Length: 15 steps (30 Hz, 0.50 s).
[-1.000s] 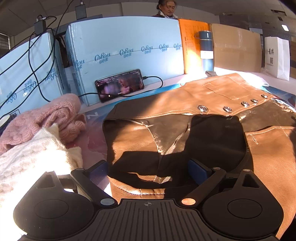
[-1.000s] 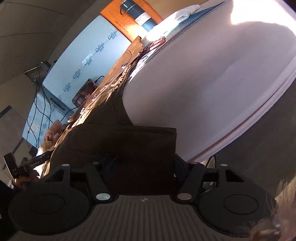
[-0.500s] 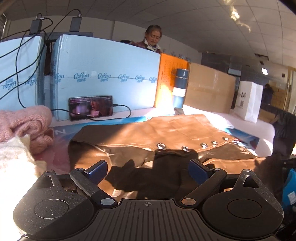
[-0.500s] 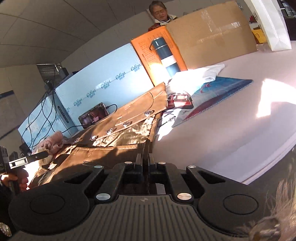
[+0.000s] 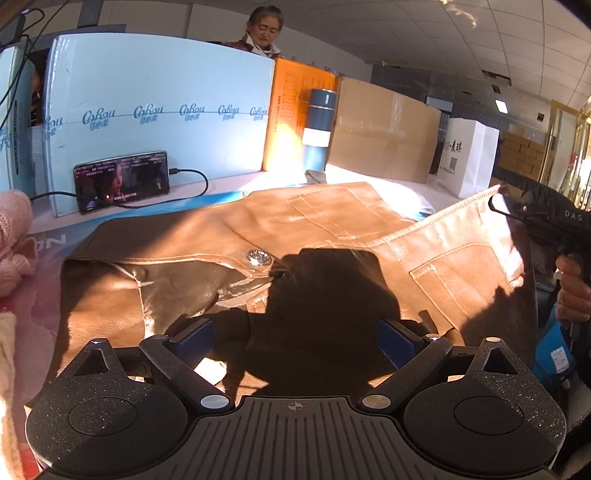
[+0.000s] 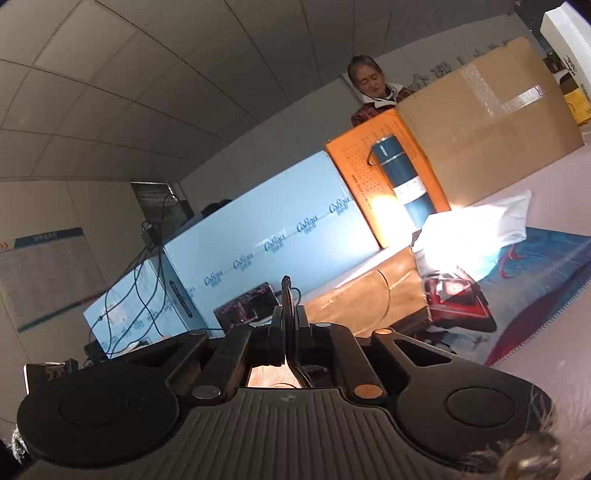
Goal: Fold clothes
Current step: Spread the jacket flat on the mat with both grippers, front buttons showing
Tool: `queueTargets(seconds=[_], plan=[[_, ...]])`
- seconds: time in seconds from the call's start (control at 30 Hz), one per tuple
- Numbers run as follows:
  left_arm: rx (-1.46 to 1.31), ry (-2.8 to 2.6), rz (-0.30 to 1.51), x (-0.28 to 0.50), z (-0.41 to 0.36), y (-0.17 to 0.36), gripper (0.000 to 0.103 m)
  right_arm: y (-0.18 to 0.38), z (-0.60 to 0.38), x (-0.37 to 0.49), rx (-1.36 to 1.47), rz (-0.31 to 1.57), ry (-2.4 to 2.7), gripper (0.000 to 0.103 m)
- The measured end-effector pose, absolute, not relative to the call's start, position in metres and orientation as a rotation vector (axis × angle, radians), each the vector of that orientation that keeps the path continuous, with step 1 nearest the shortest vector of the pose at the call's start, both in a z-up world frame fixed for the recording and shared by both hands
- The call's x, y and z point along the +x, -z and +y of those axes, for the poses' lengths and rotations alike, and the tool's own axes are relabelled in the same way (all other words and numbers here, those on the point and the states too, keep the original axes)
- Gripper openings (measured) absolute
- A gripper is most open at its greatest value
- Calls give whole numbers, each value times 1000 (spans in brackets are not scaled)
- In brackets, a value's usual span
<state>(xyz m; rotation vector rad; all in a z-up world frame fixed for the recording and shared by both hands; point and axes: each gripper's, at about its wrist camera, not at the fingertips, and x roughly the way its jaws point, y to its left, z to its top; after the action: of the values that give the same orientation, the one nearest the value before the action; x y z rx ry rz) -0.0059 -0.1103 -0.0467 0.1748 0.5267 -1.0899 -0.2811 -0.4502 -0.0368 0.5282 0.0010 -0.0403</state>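
Gripping a thin edge of the brown leather jacket point(image 5: 229, 236), the right tool point(image 6: 291, 314) has its two fingers pressed flat together on the fold, a sliver of the leather standing up between them. In the left wrist view that same tool point(image 5: 517, 210) shows at the right side, held by a hand point(image 5: 570, 291), lifting one jacket panel with a stitched pocket clear of the bench point(image 6: 554, 295). The left tool point(image 5: 295, 338) is wide open, its blue pads well apart, hovering over the near part of the jacket and casting a dark shadow on it; nothing sits between its fingers. The rest of the jacket lies spread across the middle of the bench, with one shiny button point(image 5: 258, 257) showing near the front opening. A pink knit garment point(image 5: 13, 236) lies at the left edge. Beyond the jacket, toward the far edge, a phone point(image 5: 122, 181) with a lit screen leans against a light blue box point(image 5: 159, 103), a cable plugged into it. Beside that stand an orange box point(image 5: 291, 122), a blue flask point(image 5: 317, 129) and a cardboard box point(image 5: 384, 136), with a white paper bag point(image 5: 469, 158) at the far right corner. A person point(image 5: 264, 29) stands behind the boxes.
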Motion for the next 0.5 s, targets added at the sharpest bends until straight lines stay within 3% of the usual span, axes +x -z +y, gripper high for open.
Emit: queueTargets(seconds=[0.23,0.5], plan=[[340,886,482,-10,-125,47,96,36,-456,-247,463,83,92,4],[250,1015,573,7,-133,41,96,61,-458,-275,451,239,327,5]])
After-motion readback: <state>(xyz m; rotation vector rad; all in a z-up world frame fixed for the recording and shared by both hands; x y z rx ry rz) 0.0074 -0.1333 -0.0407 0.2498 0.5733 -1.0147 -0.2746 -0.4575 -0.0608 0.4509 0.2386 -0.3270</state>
